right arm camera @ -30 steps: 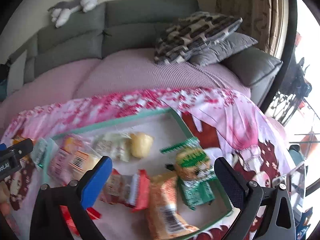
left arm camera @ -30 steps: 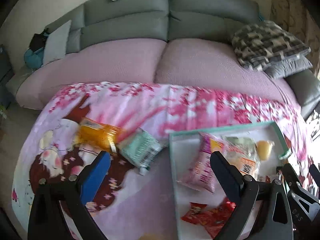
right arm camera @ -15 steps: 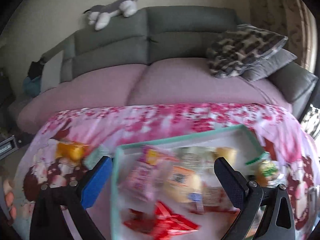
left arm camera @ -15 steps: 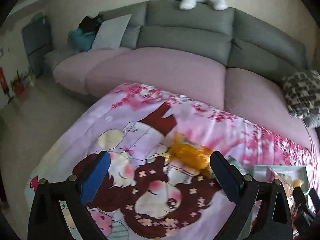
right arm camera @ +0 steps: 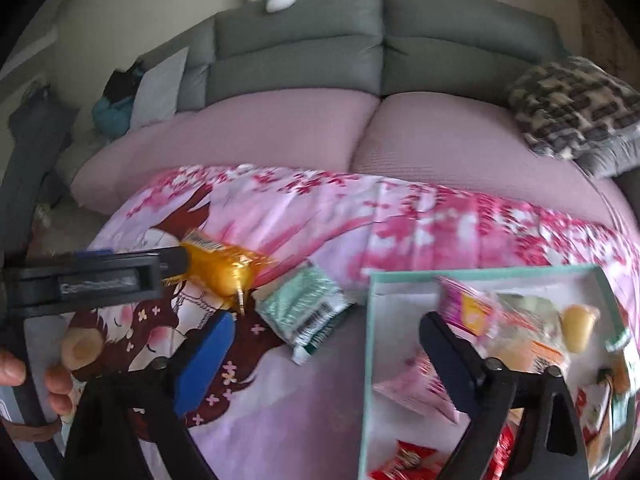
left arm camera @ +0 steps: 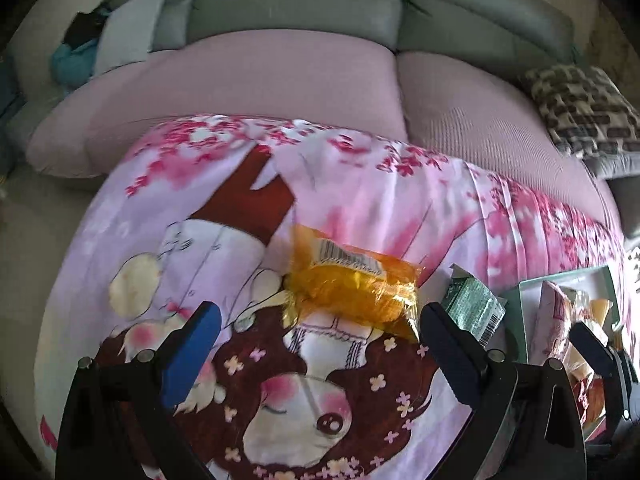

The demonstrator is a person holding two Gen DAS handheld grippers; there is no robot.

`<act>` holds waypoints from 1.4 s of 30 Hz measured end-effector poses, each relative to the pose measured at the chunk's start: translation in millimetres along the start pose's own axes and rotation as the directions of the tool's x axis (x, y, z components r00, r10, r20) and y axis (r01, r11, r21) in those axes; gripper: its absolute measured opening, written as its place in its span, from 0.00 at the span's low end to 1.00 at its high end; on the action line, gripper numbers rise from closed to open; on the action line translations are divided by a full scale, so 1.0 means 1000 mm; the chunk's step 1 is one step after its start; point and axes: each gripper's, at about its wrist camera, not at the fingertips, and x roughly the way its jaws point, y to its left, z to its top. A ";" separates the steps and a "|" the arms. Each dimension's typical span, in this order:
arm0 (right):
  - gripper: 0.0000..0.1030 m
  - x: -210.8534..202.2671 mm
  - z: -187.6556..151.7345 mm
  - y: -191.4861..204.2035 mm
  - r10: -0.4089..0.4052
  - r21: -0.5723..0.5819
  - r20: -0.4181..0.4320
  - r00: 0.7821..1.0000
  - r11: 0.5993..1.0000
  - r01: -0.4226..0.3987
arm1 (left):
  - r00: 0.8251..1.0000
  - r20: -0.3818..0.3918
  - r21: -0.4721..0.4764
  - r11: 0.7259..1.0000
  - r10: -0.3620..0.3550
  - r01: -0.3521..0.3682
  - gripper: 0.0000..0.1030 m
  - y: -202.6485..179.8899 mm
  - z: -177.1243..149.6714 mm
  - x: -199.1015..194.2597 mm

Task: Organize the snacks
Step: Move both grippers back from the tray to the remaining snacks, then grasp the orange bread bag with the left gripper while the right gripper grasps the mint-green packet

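Two snacks outside tray.
Left-wrist view: left tool (left arm camera: 316, 330), fingers apart, empty, now framing orange cellophane-wrapped snack (left arm camera: 352, 284) on pink printed counter cloth (left arm camera: 360, 200); tray earlier centred, now at edge.
Right-wrist view: right tool (right arm camera: 324, 346), jaws just narrowing, nothing between, swung from teal-rimmed white tray (right arm camera: 370, 360) toward green foil packet (right arm camera: 308, 308). Both pickups pending.

wrapped cake (left arm camera: 352, 286) left of packet (left arm camera: 474, 312), tray (right arm camera: 370, 360) probably rightmost

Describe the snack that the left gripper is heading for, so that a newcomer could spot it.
On the pink cartoon-print cloth, left of the teal-rimmed tray, lie two loose packets. It is the orange packet, glossy and see-through with a white barcode label; its neighbour, the green packet, is pale and opaque.
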 end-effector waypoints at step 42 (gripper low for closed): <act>0.63 0.083 0.009 0.032 0.027 -0.180 -0.202 0.979 0.982 -0.064 | 0.991 -0.136 -0.005 1.000 -0.021 0.020 0.81 0.017 0.025 0.070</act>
